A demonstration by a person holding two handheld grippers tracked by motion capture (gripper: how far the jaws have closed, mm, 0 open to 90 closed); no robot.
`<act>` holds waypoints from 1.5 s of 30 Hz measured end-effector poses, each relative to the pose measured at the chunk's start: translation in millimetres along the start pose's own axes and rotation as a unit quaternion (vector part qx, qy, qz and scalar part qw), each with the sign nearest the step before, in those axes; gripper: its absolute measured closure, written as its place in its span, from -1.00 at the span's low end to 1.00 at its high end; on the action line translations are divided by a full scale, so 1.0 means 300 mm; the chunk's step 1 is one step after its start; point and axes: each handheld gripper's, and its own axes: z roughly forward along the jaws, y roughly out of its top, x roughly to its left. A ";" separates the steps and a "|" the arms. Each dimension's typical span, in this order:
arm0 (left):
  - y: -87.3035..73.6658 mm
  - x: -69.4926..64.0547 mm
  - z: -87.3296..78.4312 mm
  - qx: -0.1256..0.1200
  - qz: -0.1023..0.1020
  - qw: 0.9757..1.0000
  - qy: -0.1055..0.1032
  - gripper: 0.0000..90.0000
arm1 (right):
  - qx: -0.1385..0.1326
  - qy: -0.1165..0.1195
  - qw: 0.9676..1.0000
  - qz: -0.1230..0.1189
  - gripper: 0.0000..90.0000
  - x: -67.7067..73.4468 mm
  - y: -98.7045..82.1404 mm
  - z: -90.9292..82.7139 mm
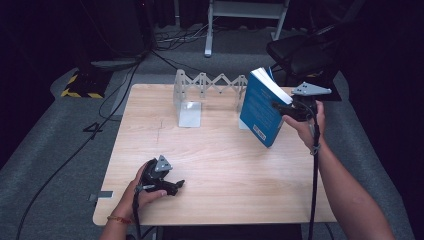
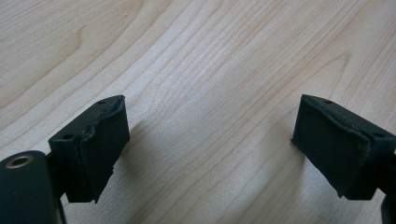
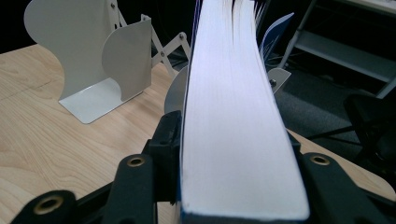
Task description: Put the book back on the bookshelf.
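The right gripper (image 1: 283, 107) was clamped on the page edge of a blue book (image 1: 261, 107), which stood tilted at the table's (image 1: 225, 165) far right, just beside the right end of a white folding book rack (image 1: 202, 86); whether the book's lower corner touched the table was hard to tell. The left gripper (image 1: 176, 185) rested on the table's near left, its jaws spread apart with nothing between them.

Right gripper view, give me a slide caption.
Right gripper clamps a blue book by its page edge, near a white bookend.
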 end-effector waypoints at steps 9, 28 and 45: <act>0.000 0.000 0.000 0.000 0.000 1.000 0.000 -0.75 | 0.068 0.016 0.997 -0.016 0.11 -0.024 0.132 0.018; 0.000 0.000 0.000 0.000 0.000 1.000 0.000 -0.75 | 0.188 0.084 0.978 -0.013 0.36 -0.086 0.231 0.122; -0.001 -0.001 0.000 0.000 0.000 1.000 -0.006 -0.75 | 0.152 0.033 0.987 0.029 0.36 -0.080 0.313 0.174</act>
